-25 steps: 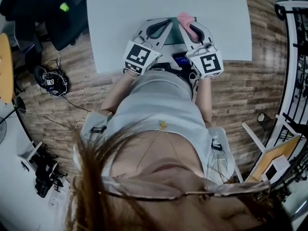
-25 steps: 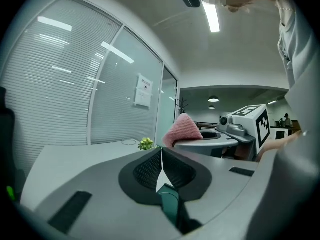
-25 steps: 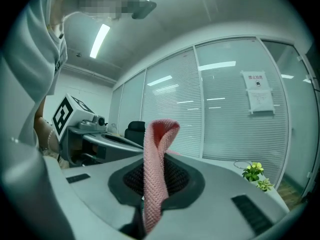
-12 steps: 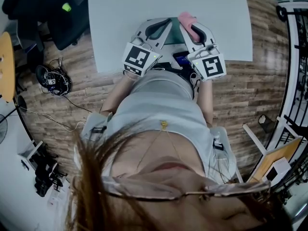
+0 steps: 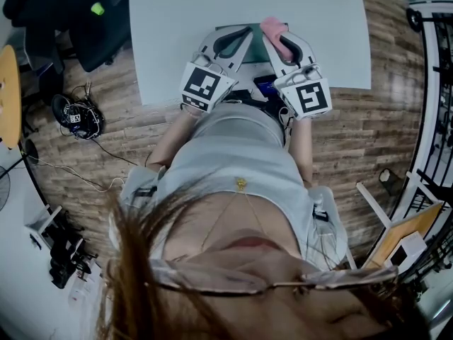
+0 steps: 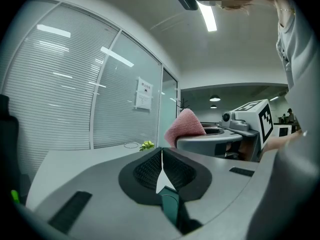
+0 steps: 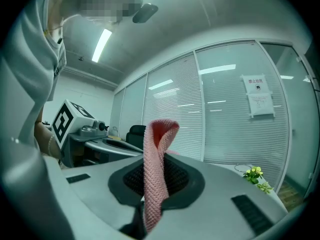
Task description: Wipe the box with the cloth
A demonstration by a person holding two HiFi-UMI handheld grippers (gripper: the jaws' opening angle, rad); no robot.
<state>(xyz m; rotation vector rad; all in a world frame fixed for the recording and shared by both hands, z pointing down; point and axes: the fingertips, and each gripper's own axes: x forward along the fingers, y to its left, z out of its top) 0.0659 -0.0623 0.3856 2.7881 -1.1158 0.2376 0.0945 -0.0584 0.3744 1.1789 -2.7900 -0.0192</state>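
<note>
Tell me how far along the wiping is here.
Done: the cloth is picked up, pinched upright in the shut right gripper. In hand: both grippers hang at the table's near edge, and the left gripper is shut with nothing seen in it. Left: the wiping itself. The box is mostly hidden by the grippers in the head view, and no view shows the cloth on it.

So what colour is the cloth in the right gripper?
Pink cloth, with a knitted texture; it shows best in the right gripper view.

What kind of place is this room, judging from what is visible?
Probably an office: glass walls with blinds, a black chair and a white table on a wood-look floor.
</note>
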